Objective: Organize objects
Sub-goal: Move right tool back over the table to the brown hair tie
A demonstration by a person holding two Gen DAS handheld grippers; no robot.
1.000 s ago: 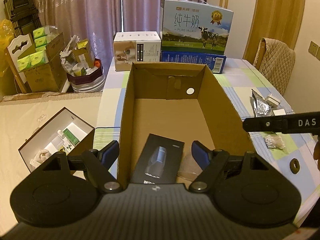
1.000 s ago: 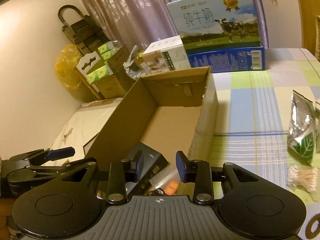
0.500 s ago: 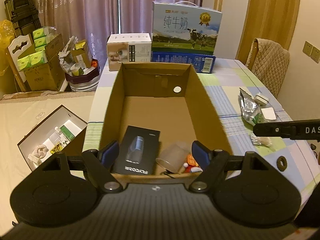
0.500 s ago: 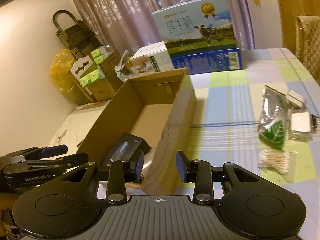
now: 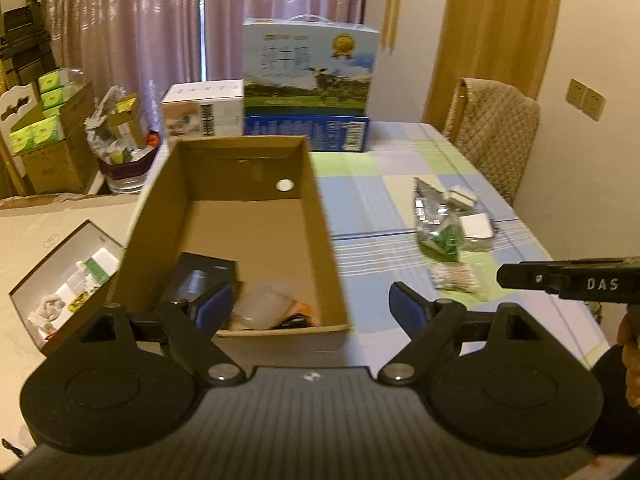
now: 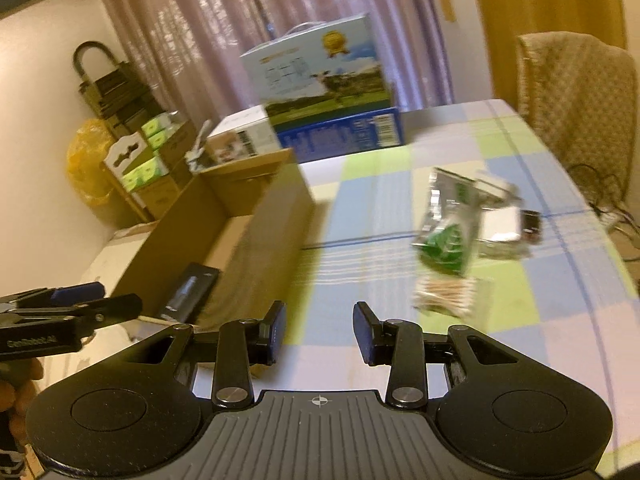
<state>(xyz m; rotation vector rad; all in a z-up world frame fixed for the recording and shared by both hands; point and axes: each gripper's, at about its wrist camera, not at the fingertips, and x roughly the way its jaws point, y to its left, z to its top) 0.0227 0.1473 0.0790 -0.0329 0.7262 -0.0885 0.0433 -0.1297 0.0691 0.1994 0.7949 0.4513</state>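
While cardboard box (image 5: pixel 320 240) looms, milk carton (image 5: pixel 310 68) behind

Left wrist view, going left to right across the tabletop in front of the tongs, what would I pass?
Open cardboard box with the black packet inside → silver and green foil pouch → white square item. The bag of cotton swabs lies just nearer than the pouch.

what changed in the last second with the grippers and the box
Both grippers pulled back from the brown cardboard box toward the items on the checked tablecloth. The left gripper has just been opening wider, nothing between its jaws; the right gripper is also empty. Unchanged: the black flat package lies in the box; the silver-green foil pouch and cotton-swab bag stay on the table.
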